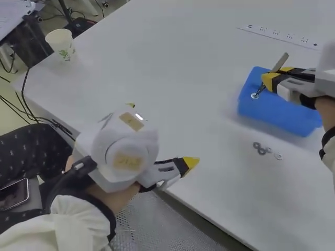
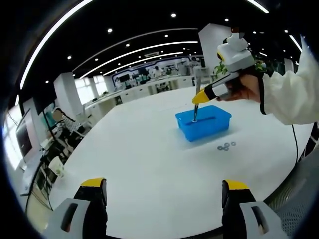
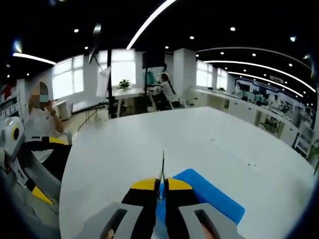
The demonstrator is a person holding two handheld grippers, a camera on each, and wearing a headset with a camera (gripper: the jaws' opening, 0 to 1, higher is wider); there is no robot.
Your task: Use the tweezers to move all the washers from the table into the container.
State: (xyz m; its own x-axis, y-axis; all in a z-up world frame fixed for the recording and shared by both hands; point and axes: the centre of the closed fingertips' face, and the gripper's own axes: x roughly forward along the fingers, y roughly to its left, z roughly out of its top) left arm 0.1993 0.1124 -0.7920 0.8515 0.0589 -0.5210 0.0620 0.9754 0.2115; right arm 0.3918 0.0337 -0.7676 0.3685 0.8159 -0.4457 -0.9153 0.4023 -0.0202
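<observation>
My right gripper (image 1: 268, 78) is shut on a pair of metal tweezers (image 1: 273, 70) at the table's far right. Their tips hold a small washer (image 1: 255, 95) over the left end of the blue container (image 1: 282, 116). Several loose washers (image 1: 263, 150) lie on the white table just in front of the container. My left gripper (image 1: 162, 137) hangs open and empty at the table's near edge, well left of the washers. The left gripper view shows the open left gripper (image 2: 164, 186), the container (image 2: 205, 124) and the right gripper (image 2: 201, 97) above it. The right gripper view shows the tweezers (image 3: 162, 172) between the shut jaws.
A paper cup (image 1: 62, 44) stands at the table's far left corner. A white power strip (image 1: 282, 35) lies along the far side. A phone (image 1: 13, 193) rests on the person's lap at the lower left, and cables run down the table's left edge.
</observation>
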